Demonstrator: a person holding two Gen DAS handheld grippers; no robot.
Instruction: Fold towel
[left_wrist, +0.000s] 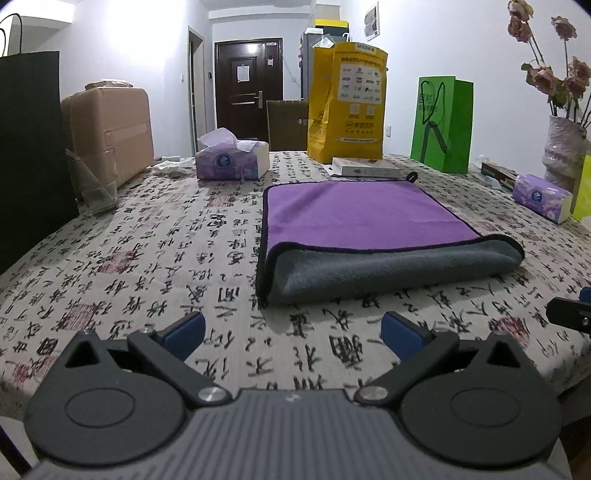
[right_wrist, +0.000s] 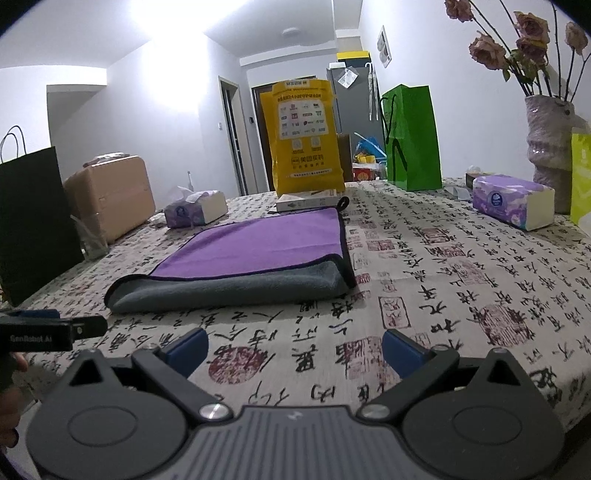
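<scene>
A towel, purple on top and grey underneath, lies folded flat on the table with its grey fold edge toward me. It also shows in the right wrist view. My left gripper is open and empty, low over the tablecloth just short of the towel's near left corner. My right gripper is open and empty, in front of and right of the towel's near right corner. The left gripper's side shows at the left edge of the right wrist view.
The table has a calligraphy-print cloth. Behind the towel stand a yellow bag, a green bag and a flat white box. Tissue packs, a black bag, a glass and a flower vase ring the edges.
</scene>
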